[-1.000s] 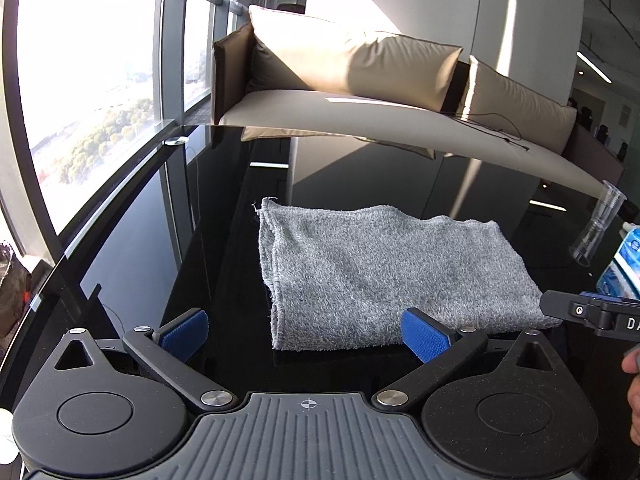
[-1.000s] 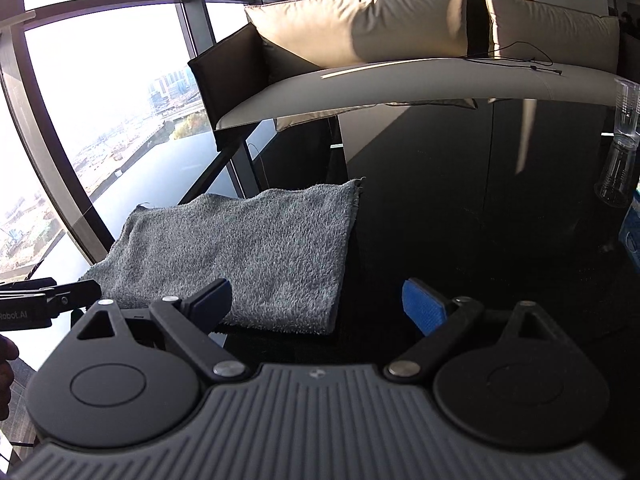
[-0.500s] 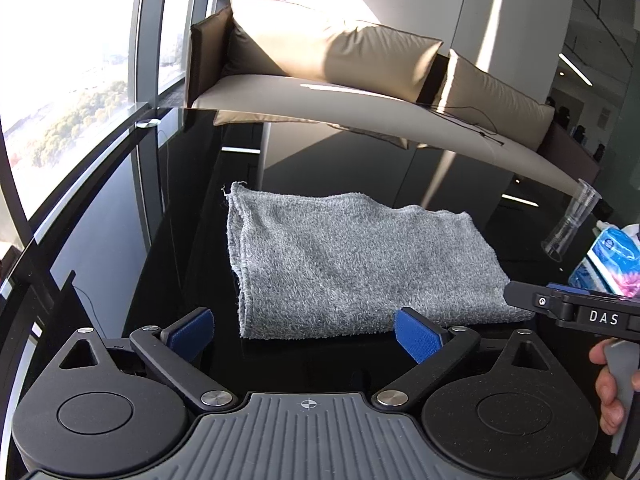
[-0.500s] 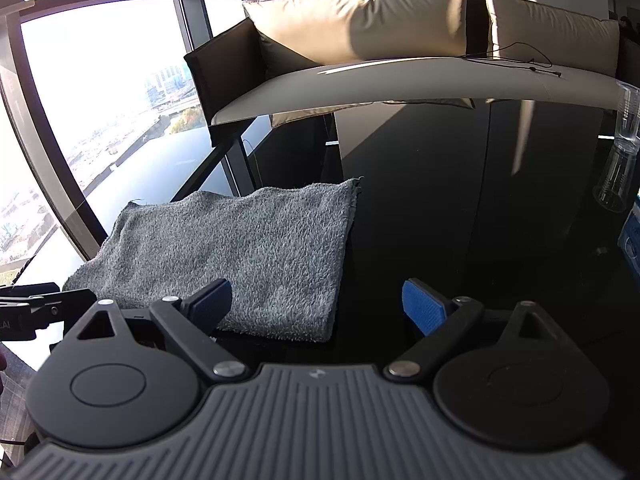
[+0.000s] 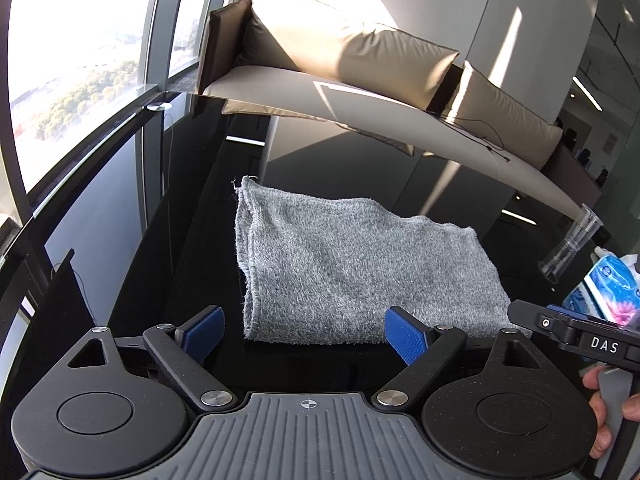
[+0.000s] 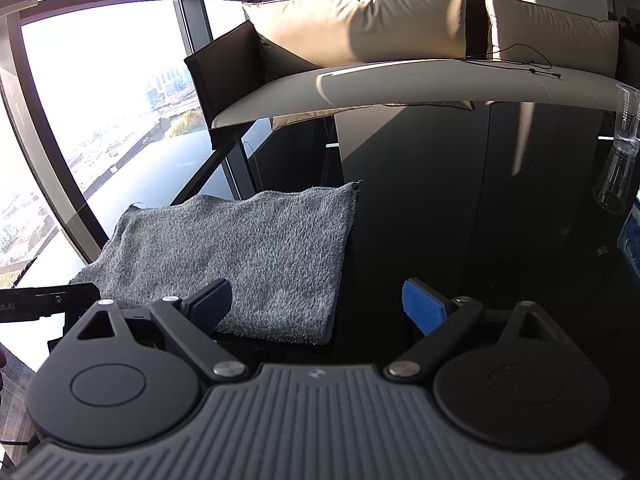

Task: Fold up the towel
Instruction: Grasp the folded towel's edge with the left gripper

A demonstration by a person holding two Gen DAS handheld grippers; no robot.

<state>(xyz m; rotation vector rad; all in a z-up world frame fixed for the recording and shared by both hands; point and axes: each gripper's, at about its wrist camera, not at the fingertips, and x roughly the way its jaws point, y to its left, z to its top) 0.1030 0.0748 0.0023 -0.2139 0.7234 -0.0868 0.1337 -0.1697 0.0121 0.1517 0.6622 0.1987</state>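
We see a folded grey terry towel point(image 5: 352, 268) lying flat on a glossy black tabletop point(image 5: 192, 216), its layered edges showing along the left side in the left wrist view. Our left gripper point(image 5: 304, 332) has its jaws spread wide, blue pads on either side, holding nothing; the towel's near edge lies just beyond and between the fingers, with the left pad off the cloth. Our right gripper point(image 6: 320, 306) is likewise wide open and empty; its left finger overlaps the towel's near edge in the picture, but we cannot tell whether it touches, while its right finger is over bare tabletop.

The black surface mirrors the room strongly: window frames and wall panels appear as reflections in it. Beyond its far edge stands a beige sofa with tan cushions point(image 6: 360, 28) and a dark armrest, a thin black cable point(image 6: 520, 60) lying on its seat. Sunlight falls in bright patches on cushions and the pale wall. Tall floor-to-ceiling windows point(image 5: 72, 48) on the left look over a city and trees far below. At the right stand a clear plastic cup point(image 6: 626, 116) and a blue-and-white tissue packet point(image 5: 608, 288).
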